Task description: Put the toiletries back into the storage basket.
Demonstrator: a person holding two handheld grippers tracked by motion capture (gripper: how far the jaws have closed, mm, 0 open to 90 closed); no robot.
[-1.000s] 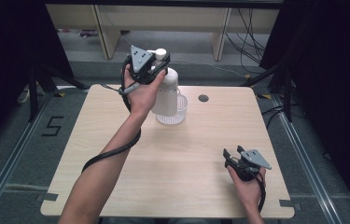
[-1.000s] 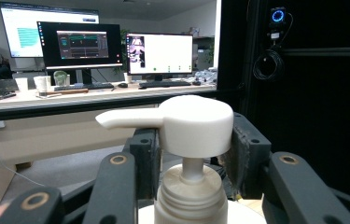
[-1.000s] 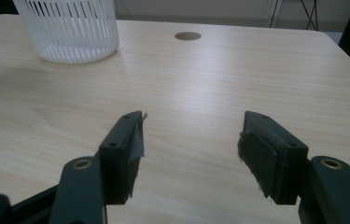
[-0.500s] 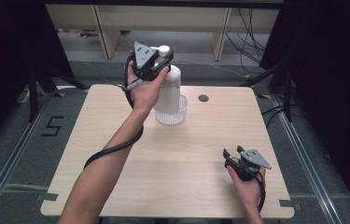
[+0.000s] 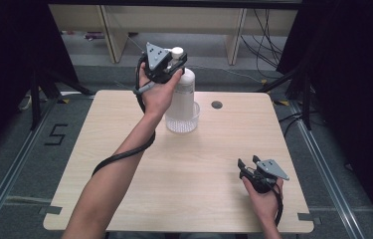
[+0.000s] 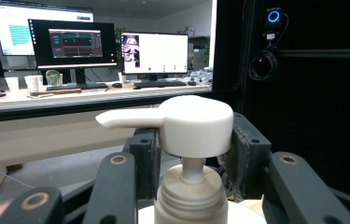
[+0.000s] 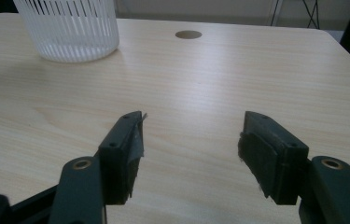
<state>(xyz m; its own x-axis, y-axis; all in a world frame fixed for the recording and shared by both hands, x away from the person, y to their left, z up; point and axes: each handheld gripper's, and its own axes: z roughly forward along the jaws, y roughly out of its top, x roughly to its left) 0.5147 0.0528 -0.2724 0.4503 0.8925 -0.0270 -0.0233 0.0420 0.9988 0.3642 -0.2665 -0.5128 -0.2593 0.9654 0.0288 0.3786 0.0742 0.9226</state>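
Observation:
A white pump bottle (image 5: 184,92) stands upright in a white slatted basket (image 5: 182,122) at the back middle of the wooden table (image 5: 124,149). My left gripper (image 5: 173,63) is held high at the bottle's top, its jaws shut on either side of the pump head (image 6: 196,122) and neck. The spout points left in the left gripper view. My right gripper (image 5: 246,166) rests low near the table's front right corner, open, with only bare table between its fingers (image 7: 125,140). The basket (image 7: 70,28) lies far ahead of it to the left.
A round cable hole (image 5: 217,105) sits in the table just right of the basket. Shelving and cables (image 5: 268,35) lie on the floor beyond the far edge. Monitors on a desk (image 6: 79,46) stand in the background of the left gripper view.
My left gripper has risen slightly with the pump bottle's top in it. The right gripper has stayed still.

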